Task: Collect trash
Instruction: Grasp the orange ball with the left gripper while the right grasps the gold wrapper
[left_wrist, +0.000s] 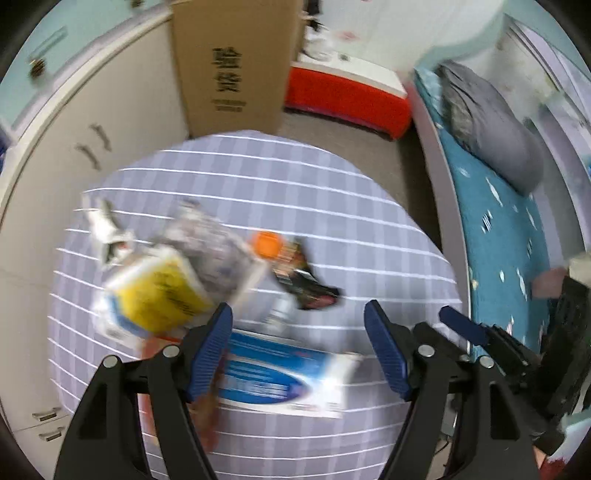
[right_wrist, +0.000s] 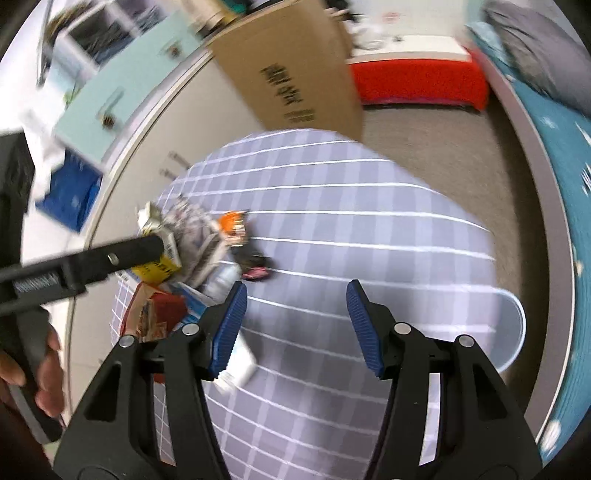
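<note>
The trash lies in one loose heap on the checked cloth (left_wrist: 295, 192) of the round table, which serves as the landmark here. Toward the cloth's cupboard-side edge sit a yellow packet (left_wrist: 159, 291), a crumpled grey-patterned wrapper (left_wrist: 210, 240) and a torn white scrap (left_wrist: 107, 229). An orange-capped item (left_wrist: 267, 243) and a dark snack wrapper (left_wrist: 306, 284) lie nearer the cloth's middle, and a blue-and-white box (left_wrist: 288, 373) lies flat on the cloth closest to the person. Gathered like this, the pieces appear to have been laid out as a single pile for collecting, though motion blur hides which pieces overlap. The left gripper (left_wrist: 299, 350) hangs above the blue-and-white box with its jaws standing apart and nothing between the pads, so it is released and carrying nothing. Its steep downward tilt suggests it is being brought in over the pile rather than set for a grasp yet. The right gripper (right_wrist: 295, 325) is likewise spread and empty, pointing at bare cloth beside the heap, on the side away from the cupboard. From its view the left tool's black body crosses in front of the heap. A tall cardboard box (left_wrist: 232, 62) stands on the floor beyond the cloth's far edge; whether it is meant to receive the trash cannot be told.
</note>
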